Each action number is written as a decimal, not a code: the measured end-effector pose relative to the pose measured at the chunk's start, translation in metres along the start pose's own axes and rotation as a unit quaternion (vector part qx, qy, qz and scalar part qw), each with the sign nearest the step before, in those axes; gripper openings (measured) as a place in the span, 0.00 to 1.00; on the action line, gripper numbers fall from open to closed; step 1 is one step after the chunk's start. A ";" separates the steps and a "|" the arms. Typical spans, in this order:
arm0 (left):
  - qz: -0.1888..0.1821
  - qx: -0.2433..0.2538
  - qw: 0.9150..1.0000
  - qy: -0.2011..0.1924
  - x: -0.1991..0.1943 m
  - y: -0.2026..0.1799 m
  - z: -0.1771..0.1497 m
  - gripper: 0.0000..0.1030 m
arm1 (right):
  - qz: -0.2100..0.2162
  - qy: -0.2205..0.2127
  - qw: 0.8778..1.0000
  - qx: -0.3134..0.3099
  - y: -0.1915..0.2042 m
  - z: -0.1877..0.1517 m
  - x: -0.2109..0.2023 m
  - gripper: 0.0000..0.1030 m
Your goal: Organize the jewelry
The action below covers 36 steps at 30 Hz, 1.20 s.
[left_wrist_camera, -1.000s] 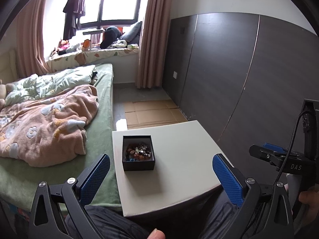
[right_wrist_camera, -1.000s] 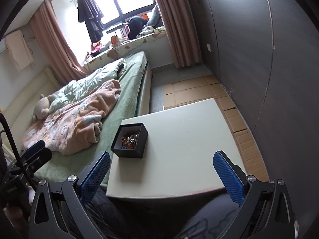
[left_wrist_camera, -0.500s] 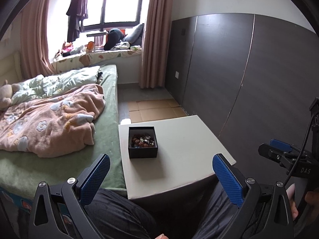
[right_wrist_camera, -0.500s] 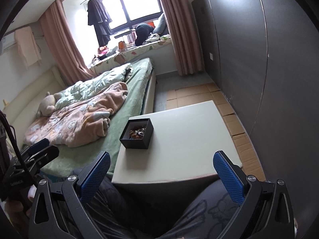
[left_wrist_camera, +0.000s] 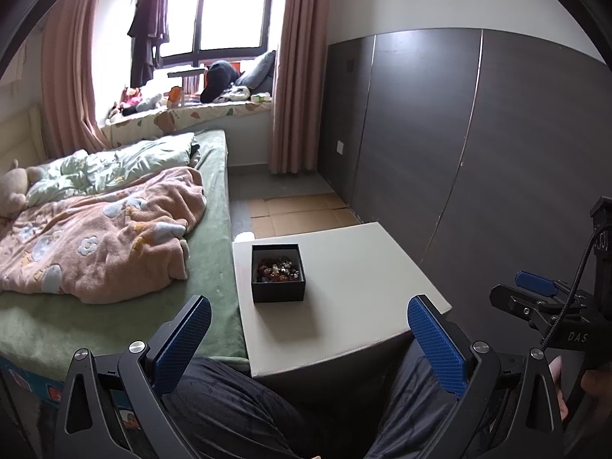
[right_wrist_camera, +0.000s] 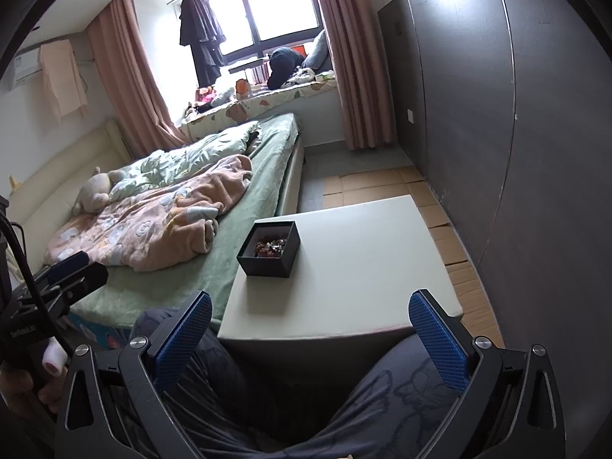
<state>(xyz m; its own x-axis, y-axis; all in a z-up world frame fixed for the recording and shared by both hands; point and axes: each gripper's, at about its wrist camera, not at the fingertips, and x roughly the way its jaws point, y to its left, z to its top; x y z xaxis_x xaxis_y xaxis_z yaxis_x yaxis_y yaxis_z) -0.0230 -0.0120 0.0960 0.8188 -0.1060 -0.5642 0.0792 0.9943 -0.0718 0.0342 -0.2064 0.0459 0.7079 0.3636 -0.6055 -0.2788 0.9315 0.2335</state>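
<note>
While the beads (left_wrist_camera: 278, 270) sit heaped in the open black box (left_wrist_camera: 278, 293), nothing is grasped.
The box stands near the white table's (left_wrist_camera: 355, 287) left edge beside the bed (left_wrist_camera: 214, 237); a clumsy nudge could tip it off. The left gripper (left_wrist_camera: 311, 338) and right gripper (right_wrist_camera: 310, 338) hang wide apart, empty, well short of it.

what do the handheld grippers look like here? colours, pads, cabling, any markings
Both match: the left gripper and the right gripper have black angular frames with silver screws and blue textured finger pads. Seen from the left camera, the right gripper shows a braided black cable and white lettering "DAS". The left gripper's side carries faint white text, unreadable.
</note>
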 end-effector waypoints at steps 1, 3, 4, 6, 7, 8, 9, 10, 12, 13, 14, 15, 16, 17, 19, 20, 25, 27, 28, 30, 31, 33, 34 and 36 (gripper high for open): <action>0.000 0.002 1.000 0.000 -0.001 -0.001 0.000 1.00 | 0.002 0.001 1.000 0.003 -0.001 -0.001 0.001 1.00; -0.003 0.006 1.000 0.003 0.000 -0.003 -0.001 1.00 | 0.005 0.001 1.000 0.008 -0.003 -0.002 0.001 1.00; -0.003 0.007 1.000 0.003 0.000 -0.004 -0.002 1.00 | 0.005 0.001 1.000 0.009 -0.004 -0.001 0.001 1.00; -0.003 0.004 1.000 0.002 0.001 -0.004 -0.003 1.00 | 0.002 0.000 1.000 0.012 -0.006 -0.002 0.001 1.00; -0.004 0.004 1.000 0.002 0.001 -0.004 -0.004 1.00 | 0.001 0.000 1.000 0.014 -0.006 -0.002 0.001 1.00; -0.005 0.004 1.000 0.003 0.002 -0.004 -0.006 1.00 | 0.002 -0.001 1.000 0.015 -0.006 -0.002 0.001 1.00; -0.006 0.004 1.000 0.004 0.003 -0.003 -0.007 1.00 | 0.003 -0.001 1.000 0.016 -0.007 -0.003 0.001 1.00; -0.007 0.003 1.000 0.006 0.003 -0.003 -0.008 1.00 | 0.002 -0.001 1.000 0.016 -0.006 -0.004 0.001 1.00; -0.008 0.000 1.000 0.010 0.005 -0.003 -0.009 1.00 | -0.001 0.002 1.000 0.012 -0.005 -0.006 0.000 1.00; -0.008 0.000 1.000 0.012 0.006 -0.004 -0.009 1.00 | -0.006 0.002 1.000 0.010 -0.005 -0.008 -0.001 1.00; -0.009 0.001 1.000 0.012 0.006 -0.005 -0.009 1.00 | -0.011 0.000 1.000 0.011 -0.005 -0.009 -0.002 1.00; -0.009 0.002 1.000 0.012 0.006 -0.006 -0.010 1.00 | -0.008 0.000 1.000 0.011 -0.005 -0.010 -0.002 1.00; -0.009 0.004 1.000 0.012 0.007 -0.007 -0.010 1.00 | -0.004 0.003 1.000 0.011 -0.005 -0.011 -0.001 1.00; -0.010 0.005 1.000 0.014 0.008 -0.007 -0.011 1.00 | -0.003 0.004 1.000 0.010 -0.004 -0.012 -0.001 1.00; -0.012 0.010 1.000 0.018 0.009 -0.010 -0.012 1.00 | -0.007 0.001 1.000 0.009 -0.003 -0.012 0.000 1.00; -0.012 0.012 1.000 0.019 0.009 -0.010 -0.013 1.00 | -0.005 0.000 1.000 0.010 -0.003 -0.012 -0.001 1.00; -0.015 0.010 1.000 0.021 0.008 -0.009 -0.014 1.00 | -0.007 0.002 1.000 0.013 -0.006 -0.013 0.001 1.00; -0.015 0.011 1.000 0.023 0.009 -0.010 -0.015 1.00 | -0.006 0.004 1.000 0.014 -0.007 -0.014 0.001 1.00; -0.014 0.011 1.000 0.024 0.009 -0.010 -0.015 1.00 | -0.004 0.004 1.000 0.015 -0.008 -0.015 0.002 1.00; -0.015 0.011 1.000 0.024 0.009 -0.010 -0.015 1.00 | -0.005 0.005 1.000 0.016 -0.009 -0.015 0.002 1.00; -0.016 0.010 1.000 0.025 0.009 -0.010 -0.015 1.00 | -0.006 0.005 1.000 0.016 -0.009 -0.015 0.002 1.00; -0.018 0.008 0.999 0.026 0.011 -0.010 -0.015 1.00 | -0.006 0.004 1.000 0.018 -0.010 -0.016 0.002 1.00; -0.018 0.008 0.999 0.027 0.012 -0.010 -0.015 1.00 | -0.005 0.004 1.000 0.020 -0.011 -0.016 0.002 1.00; -0.017 0.006 0.999 0.028 0.013 -0.010 -0.015 1.00 | -0.005 0.003 1.000 0.021 -0.012 -0.016 0.001 1.00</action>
<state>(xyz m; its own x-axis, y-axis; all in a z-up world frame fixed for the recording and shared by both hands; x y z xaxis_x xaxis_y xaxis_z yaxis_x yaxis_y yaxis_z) -0.0214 -0.0232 0.0774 0.7829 -0.1402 -0.6062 0.1139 0.9901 -0.0819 0.0280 -0.2171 0.0301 0.7061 0.3544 -0.6131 -0.2437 0.9345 0.2596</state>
